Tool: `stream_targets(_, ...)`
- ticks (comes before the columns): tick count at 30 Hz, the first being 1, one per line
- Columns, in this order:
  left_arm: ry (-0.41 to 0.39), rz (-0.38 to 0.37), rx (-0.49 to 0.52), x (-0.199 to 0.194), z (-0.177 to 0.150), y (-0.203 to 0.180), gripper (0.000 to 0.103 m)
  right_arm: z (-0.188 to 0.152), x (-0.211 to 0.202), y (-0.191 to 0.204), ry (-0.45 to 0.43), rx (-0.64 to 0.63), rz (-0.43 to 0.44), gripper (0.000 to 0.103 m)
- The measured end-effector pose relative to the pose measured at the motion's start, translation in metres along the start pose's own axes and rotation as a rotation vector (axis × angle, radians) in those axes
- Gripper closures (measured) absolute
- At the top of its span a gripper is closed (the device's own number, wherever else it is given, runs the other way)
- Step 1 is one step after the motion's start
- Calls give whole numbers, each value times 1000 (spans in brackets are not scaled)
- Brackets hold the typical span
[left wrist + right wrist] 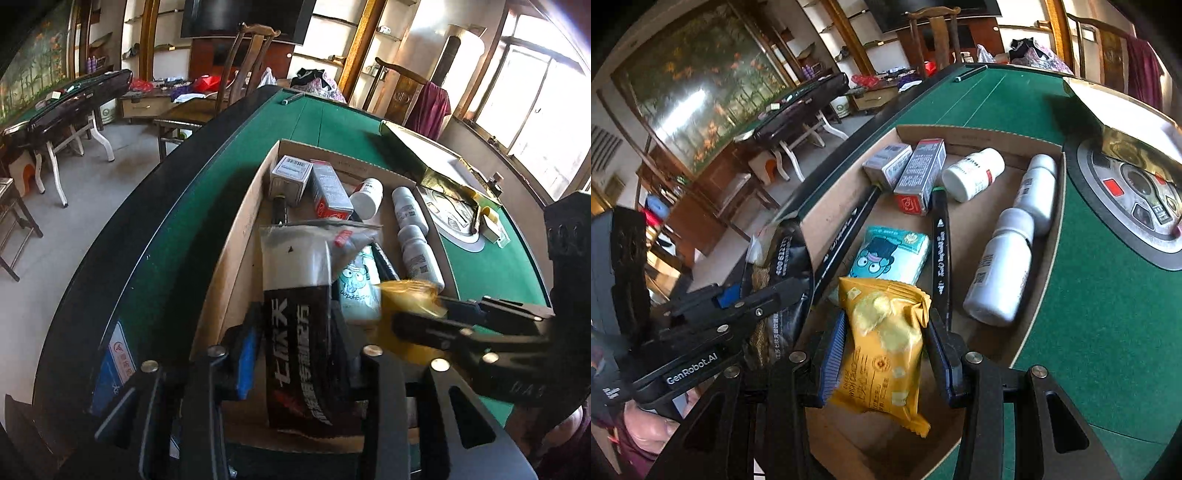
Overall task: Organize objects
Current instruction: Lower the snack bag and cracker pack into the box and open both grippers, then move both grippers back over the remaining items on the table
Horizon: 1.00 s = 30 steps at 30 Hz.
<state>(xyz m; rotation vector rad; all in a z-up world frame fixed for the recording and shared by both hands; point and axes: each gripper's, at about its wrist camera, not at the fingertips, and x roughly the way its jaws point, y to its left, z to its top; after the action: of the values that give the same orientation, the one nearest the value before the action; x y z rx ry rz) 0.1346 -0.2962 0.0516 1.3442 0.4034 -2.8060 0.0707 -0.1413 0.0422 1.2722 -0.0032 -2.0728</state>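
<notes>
While over box (979, 136), yellow packet (886, 343).

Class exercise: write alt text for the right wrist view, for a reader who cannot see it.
The right gripper holds a yellow snack packet over a cardboard box on a green table. Inside lie three white bottles, two cartons, a tissue pack and pens.

Matt green felt on the table (1089, 295), glossy black rim. Plain brown cardboard box (1039, 295), matt. Glossy yellow plastic snack wrapper (882, 347); shiny black-and-clear pouch (295, 280); smooth white plastic bottles (1001, 269); printed paper cartons (919, 173).
</notes>
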Motion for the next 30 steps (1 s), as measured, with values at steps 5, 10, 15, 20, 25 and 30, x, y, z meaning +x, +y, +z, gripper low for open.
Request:
stream_targets(5,-42,13,-21,-12,0,2,33,-4,1,6,-2,-40,-23,54)
stream_targets(10,-83,31,-29,-27,1,-4,23,-7,-8,8,-14,-66,-34,40)
stream_targets(15,-181,130,33,-54,7,-30,15,-15,-28,4,-54,-79,-15,31)
stream_targets(20,-314,287,110,-79,11,-65,6,-23,-62,-14,-133,-72,-71,22)
stream_targets(25,-370,342,147,-87,16,-100,4,-23,-97,-45,-206,-36,-157,18)
stream_targets(30,-332,341,191,-75,24,-133,3,-19,-135,-82,-272,32,-219,14)
